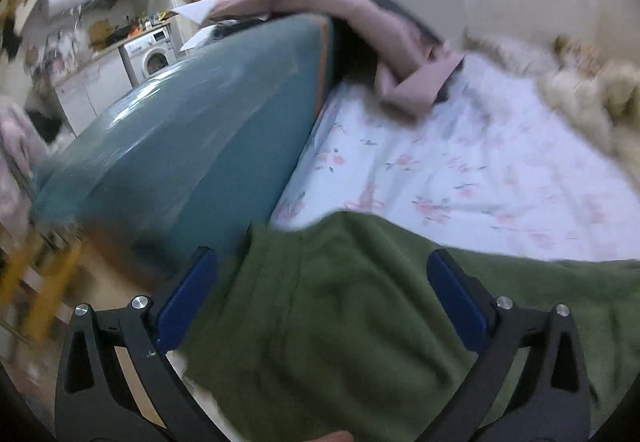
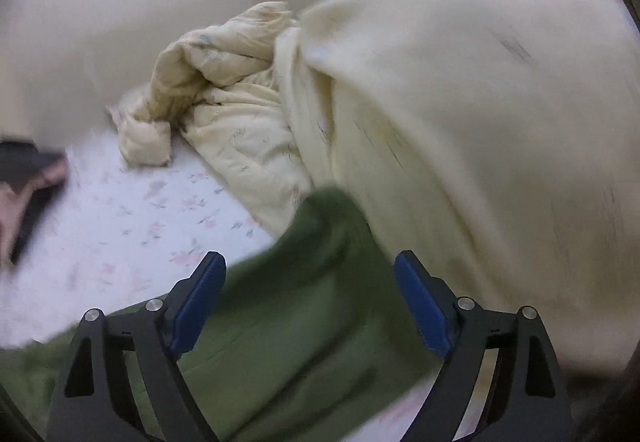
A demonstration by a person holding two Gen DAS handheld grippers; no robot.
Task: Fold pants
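Left wrist: left gripper (image 1: 320, 282) spread wide, jaws released above green pants (image 1: 340, 322) lying on floral sheet (image 1: 460, 170), beside teal mattress (image 1: 180, 146).

Right wrist: right gripper (image 2: 310, 294) likewise released over pants (image 2: 288, 322), near cream duvet (image 2: 460, 122).

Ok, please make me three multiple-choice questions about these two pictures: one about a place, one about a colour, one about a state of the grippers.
1. Where do the pants lie?
A. on the floral bedsheet
B. on a chair
C. in the washing machine

2. What colour are the pants?
A. pink
B. green
C. black

3. How do the left gripper and the right gripper stand?
A. both shut on the cloth
B. only the left open
C. both open

Answers:
1 A, the sheet shows all around the cloth.
2 B, the fabric is olive green in both views.
3 C, each pair of blue fingers stands wide apart over the pants.
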